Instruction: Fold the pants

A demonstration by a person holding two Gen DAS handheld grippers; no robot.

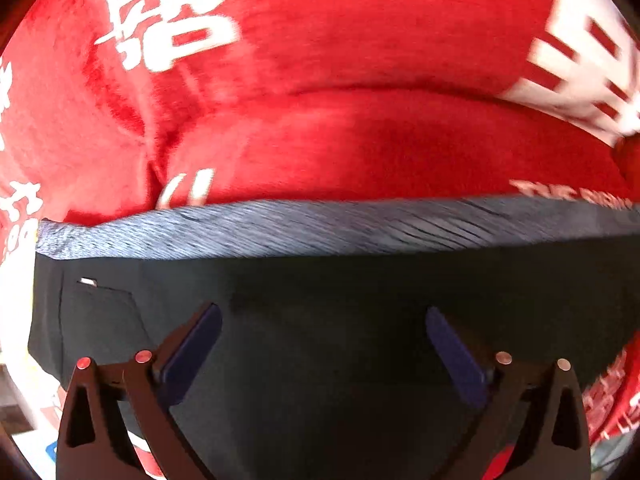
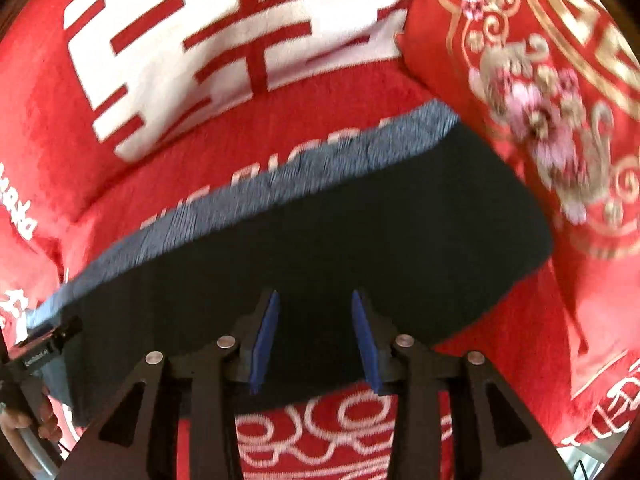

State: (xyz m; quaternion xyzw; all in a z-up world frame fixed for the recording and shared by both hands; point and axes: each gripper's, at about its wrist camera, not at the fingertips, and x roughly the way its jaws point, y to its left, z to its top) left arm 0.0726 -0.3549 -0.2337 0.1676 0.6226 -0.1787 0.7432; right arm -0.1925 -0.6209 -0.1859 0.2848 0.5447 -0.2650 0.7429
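Two hand-held grippers hover over the dark pants (image 1: 320,320), which lie flat, apparently folded into a compact block, on a red blanket (image 1: 360,140) with white lettering, grey waistband (image 1: 320,224) along the far edge. Left hand-held gripper (image 1: 322,320): jaws spread wide, nothing between them. Right hand-held gripper (image 2: 316,320): jaws parted, narrower gap, holding nothing, positioned above the near edge of the pants. Risk: the plush blanket could be pinched together with the pants, dragging both and spoiling the fold; a grasp catching only the top layer would let lower layers slip. Room: a red embroidered cushion (image 2: 540,120) crowds the pants' right end; the left side and near edge look freer
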